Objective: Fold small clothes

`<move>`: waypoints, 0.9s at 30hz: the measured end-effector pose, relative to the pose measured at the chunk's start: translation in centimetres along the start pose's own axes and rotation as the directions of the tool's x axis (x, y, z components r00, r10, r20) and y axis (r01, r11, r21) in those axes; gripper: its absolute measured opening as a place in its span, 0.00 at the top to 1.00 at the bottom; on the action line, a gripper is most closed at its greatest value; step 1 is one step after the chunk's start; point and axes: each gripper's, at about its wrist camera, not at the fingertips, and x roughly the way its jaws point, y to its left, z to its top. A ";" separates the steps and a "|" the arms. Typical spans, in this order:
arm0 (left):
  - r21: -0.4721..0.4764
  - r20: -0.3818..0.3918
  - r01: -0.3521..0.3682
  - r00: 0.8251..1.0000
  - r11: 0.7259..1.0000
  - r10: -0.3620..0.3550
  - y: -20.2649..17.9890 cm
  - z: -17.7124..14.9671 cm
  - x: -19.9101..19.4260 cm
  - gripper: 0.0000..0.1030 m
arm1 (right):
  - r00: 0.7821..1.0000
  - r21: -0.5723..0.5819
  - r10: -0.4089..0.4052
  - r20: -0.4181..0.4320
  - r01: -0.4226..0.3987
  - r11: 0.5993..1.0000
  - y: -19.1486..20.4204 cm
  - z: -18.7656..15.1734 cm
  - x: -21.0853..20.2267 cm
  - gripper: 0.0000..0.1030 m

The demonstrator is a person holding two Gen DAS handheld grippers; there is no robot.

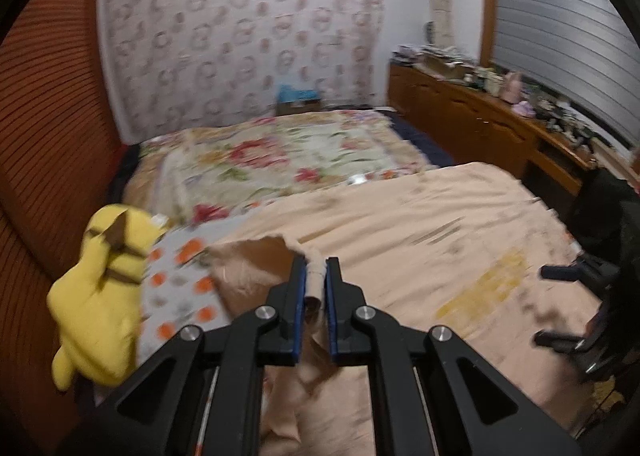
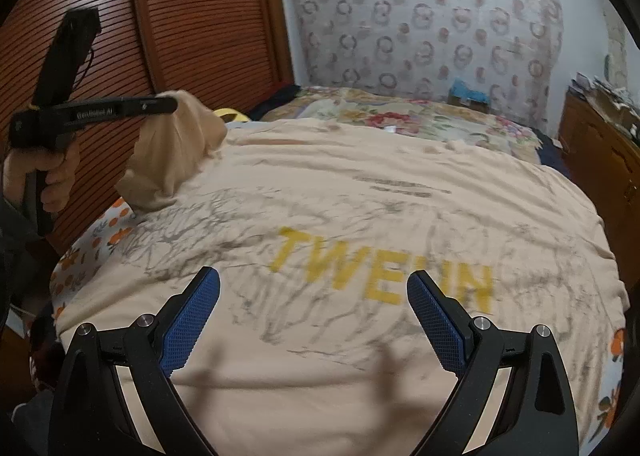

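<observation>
Fingers of the left gripper (image 1: 316, 280) are pressed together on a bunched fold of the peach T-shirt (image 2: 360, 216), the blue pads pinching the cloth between them. In the right wrist view that gripper (image 2: 170, 104) sits at about ten o'clock, gripped by a hand (image 2: 56, 176), with the left sleeve or shoulder of the shirt hanging from it, lifted clear of the bed (image 2: 420, 116).

Moving rightward, the body of the shirt lies spread flat over the bed, its yellow lettering (image 2: 380, 272) near the centre of the right wrist view. The right gripper (image 2: 312, 288) hovers at six o'clock over the shirt with its fingers wide apart and nothing between them.

By the look of it, the step in hand is the first fold: the left side of the shirt is being carried over toward the middle. The next move seems to call for laying that lifted edge down flat across the chest, while the right gripper either pins the cloth or takes the opposite side.

A yellow plush toy (image 1: 100, 284) lies at nine o'clock in the left wrist view. At two o'clock a wooden dresser (image 1: 460, 112) carries clutter too blurred to name. No basket or box for folded clothes can be made out.
</observation>
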 end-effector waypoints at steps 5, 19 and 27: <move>0.056 -0.024 0.049 0.999 0.997 -0.048 -4.9 2.4 1.3 0.93 | 1.000 0.027 -0.024 0.009 0.024 0.999 -1.8 -0.2 -1.1 0.06; 0.047 -0.196 -0.019 0.980 0.999 0.028 -2.7 -3.0 5.3 0.58 | 0.999 0.020 -0.039 0.013 0.039 0.999 -2.5 0.0 -1.4 0.06; 0.015 -0.255 -0.026 0.966 1.000 0.029 -0.8 -7.9 7.3 0.51 | 1.000 -0.011 -0.015 -0.016 0.014 1.000 -2.0 0.8 -0.4 0.17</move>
